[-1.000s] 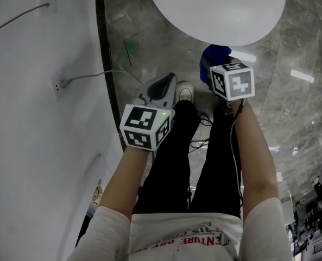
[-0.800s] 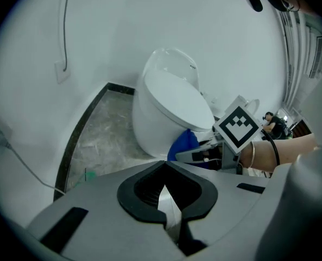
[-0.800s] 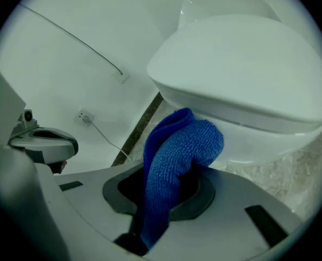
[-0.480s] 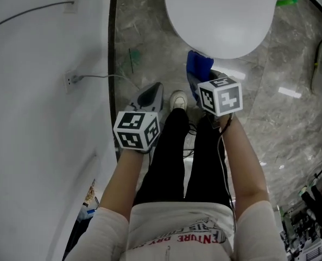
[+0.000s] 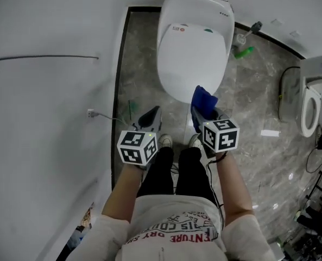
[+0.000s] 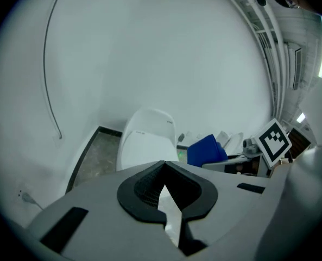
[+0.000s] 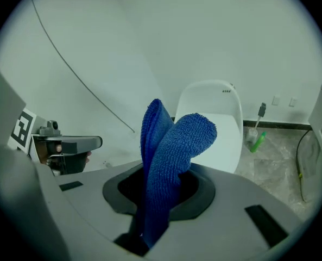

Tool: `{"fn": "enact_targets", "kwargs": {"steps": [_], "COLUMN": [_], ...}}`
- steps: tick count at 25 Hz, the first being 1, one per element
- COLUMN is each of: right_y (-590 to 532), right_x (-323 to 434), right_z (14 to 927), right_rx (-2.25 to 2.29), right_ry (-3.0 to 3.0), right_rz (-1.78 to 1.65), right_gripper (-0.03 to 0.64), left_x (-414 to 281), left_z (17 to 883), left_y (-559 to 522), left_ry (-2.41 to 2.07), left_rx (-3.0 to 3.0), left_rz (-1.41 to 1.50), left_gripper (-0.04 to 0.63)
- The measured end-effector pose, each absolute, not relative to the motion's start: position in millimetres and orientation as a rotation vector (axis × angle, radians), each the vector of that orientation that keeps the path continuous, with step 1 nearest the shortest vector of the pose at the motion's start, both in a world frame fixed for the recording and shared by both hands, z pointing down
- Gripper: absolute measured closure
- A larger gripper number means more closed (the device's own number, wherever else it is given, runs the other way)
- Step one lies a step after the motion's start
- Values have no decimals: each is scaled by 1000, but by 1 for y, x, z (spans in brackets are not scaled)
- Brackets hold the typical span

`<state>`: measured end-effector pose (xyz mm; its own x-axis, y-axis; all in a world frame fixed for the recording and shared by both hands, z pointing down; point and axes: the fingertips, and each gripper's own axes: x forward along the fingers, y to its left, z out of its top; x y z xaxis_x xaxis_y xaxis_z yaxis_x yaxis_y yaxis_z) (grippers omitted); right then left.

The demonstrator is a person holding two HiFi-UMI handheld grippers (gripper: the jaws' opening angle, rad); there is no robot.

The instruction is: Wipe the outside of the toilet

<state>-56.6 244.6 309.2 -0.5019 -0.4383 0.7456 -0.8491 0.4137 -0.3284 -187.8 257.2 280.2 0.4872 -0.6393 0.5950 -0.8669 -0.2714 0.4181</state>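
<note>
Blue microfiber cloth (image 7: 171, 145) clamped in right tongs (image 7: 152, 211); left tongs (image 6: 169, 211) seemingly together, empty. Risk: loosely folded cloth could drag free against toilet (image 5: 193, 53) shell.

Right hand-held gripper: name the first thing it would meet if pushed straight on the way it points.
Probably the toilet: the right hand-held gripper, shut on the blue cloth, points at its closed lid. The cloth's end would likely touch first; depth is unclear.
</note>
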Motion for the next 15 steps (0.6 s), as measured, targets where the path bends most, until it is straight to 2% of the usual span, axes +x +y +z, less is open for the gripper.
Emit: {"fn": "enact_targets", "kwargs": {"steps": [7,15], "right_y": [231,239], "right_x": [-36,-31], "right_z": [158,14], "right_rx": [1259,1398], "right_ry": [-2210,-2298], "right_rz": [736,428], "right_gripper": [545,545], "left_x": [-177,-178], "left_z": [128,-9], "left_y": [239,237], "left_ry": [-1262,-1314], "left_rx": [2180,2366], "left_rz": [276,179], "left_gripper": [589,588]}}
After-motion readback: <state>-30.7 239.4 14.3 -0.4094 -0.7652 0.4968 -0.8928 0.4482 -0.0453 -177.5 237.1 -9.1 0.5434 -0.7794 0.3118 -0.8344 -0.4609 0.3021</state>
